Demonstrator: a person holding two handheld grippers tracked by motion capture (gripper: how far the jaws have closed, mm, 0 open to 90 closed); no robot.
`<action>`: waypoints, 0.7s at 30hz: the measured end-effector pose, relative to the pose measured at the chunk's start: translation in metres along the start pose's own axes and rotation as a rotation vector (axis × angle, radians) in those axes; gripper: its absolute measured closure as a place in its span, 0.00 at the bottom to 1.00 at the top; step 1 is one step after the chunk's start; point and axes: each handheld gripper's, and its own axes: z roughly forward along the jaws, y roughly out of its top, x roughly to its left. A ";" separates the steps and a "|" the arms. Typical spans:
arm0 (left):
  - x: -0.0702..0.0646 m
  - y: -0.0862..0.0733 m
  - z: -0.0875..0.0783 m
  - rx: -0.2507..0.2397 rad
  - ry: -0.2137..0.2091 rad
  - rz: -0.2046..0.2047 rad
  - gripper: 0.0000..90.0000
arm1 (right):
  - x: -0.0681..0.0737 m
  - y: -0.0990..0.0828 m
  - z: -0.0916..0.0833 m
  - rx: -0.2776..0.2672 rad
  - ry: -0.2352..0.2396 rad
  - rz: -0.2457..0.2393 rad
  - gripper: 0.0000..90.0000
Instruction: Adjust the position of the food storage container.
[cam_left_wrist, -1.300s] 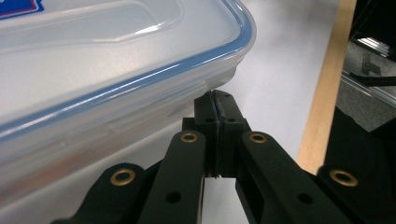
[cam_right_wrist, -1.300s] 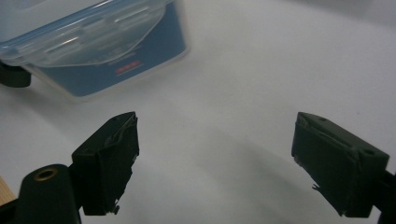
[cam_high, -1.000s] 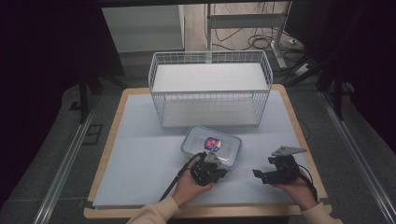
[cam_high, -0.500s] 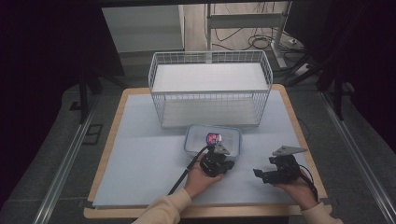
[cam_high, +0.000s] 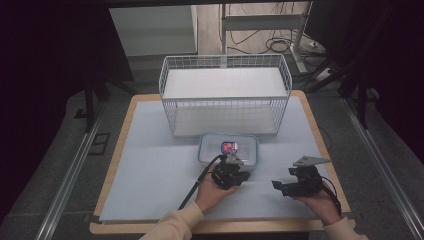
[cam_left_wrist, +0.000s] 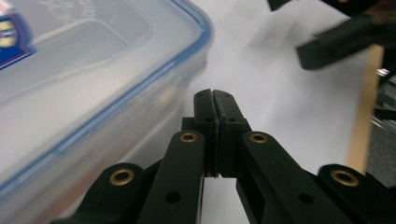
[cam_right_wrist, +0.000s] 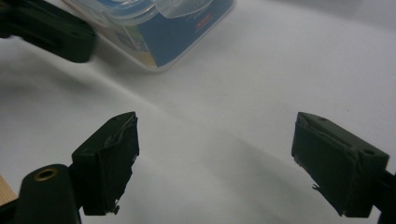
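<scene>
Clear box (cam_high: 229, 149) with a blue-edged lid sitting mid-desk, just in front of the white wire basket (cam_high: 225, 95), on the pale sheet over the desk (cam_high: 150, 165). Left tool (cam_high: 231, 172) right at the box's near edge, jaws pressed together with nothing between them; in the left gripper view (cam_left_wrist: 212, 100) tips just beside the box wall (cam_left_wrist: 84, 93), whether touching cannot be told. Right tool (cam_high: 280, 187) well off to the right, resting low over the sheet, jaws spread wide and empty (cam_right_wrist: 215, 154). Nothing lying between either tool and the box. Red and blue label (cam_high: 229, 147) on the lid; blue printed panel on the box side in the right gripper view (cam_right_wrist: 187, 32), writing too blurred to read. Cables (cam_high: 280, 45) on the floor beyond the desk.
</scene>
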 end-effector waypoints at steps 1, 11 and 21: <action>0.000 -0.003 -0.008 -0.010 -0.007 0.002 0.99 | 0.000 0.000 -0.001 -0.002 0.001 0.003 0.17; 0.017 -0.038 -0.079 -0.091 0.002 -0.071 0.98 | -0.002 0.000 -0.003 -0.024 -0.006 0.015 0.17; 0.053 -0.057 -0.122 -0.174 0.127 -0.189 0.73 | 0.003 0.000 -0.001 -0.026 -0.004 -0.006 0.17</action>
